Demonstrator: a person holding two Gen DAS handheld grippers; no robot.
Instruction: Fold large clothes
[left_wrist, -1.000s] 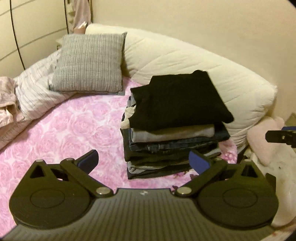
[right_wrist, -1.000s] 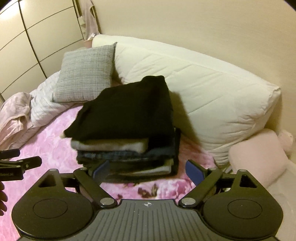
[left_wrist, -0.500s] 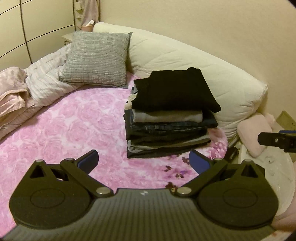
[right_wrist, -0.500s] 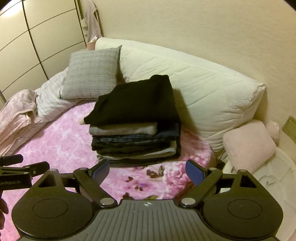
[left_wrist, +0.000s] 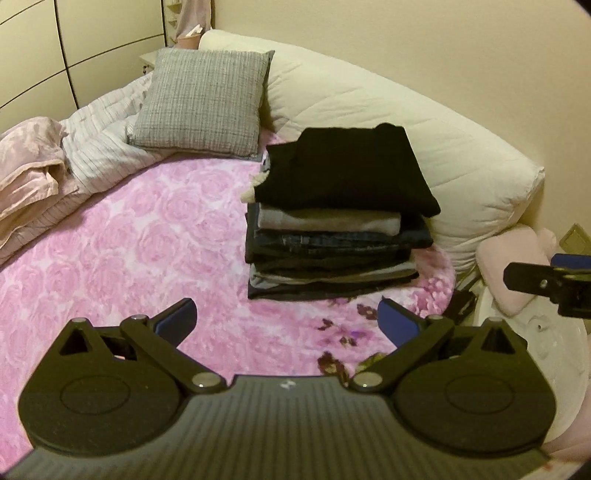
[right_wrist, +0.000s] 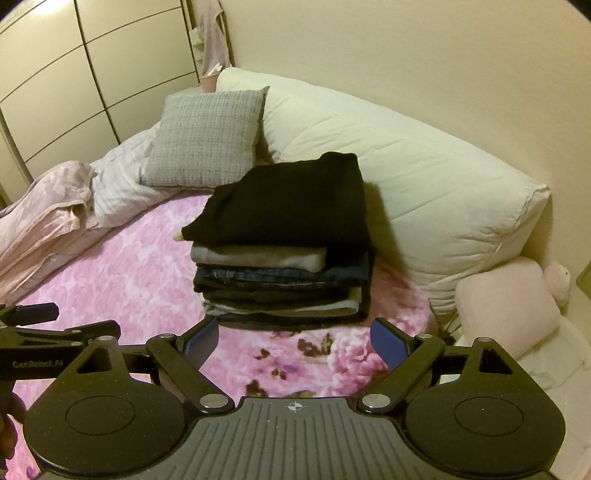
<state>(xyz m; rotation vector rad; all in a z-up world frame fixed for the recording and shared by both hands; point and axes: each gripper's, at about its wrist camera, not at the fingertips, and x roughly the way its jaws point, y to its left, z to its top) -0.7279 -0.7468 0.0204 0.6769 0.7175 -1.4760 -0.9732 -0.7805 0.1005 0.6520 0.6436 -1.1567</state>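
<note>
Bed: covered with a pink rose-pattern blanket (left_wrist: 147, 236), which fills the low part of both views.
Pile of folded clothes (right_wrist: 284, 251): it stands on the blanket, a black garment (left_wrist: 343, 173) on top, grey and denim layers below.
Cream duvet (right_wrist: 424, 192): rolled behind the pile, along the wall.
Grey cushion (left_wrist: 203, 103): left of the pile and behind it, leaning on the duvet.
Striped cover (left_wrist: 103, 144): left of the cushion, with pink cloth (right_wrist: 48, 214) further left.
Pink pillow (right_wrist: 506, 306): right of the pile, off the bed edge.
Wardrobe doors (right_wrist: 92, 66): far left of the pile.
Left claw (left_wrist: 287, 321): spread wide, empty, in front of the pile.
Right claw (right_wrist: 295, 341): spread wide, empty, just in front of the pile.
</note>
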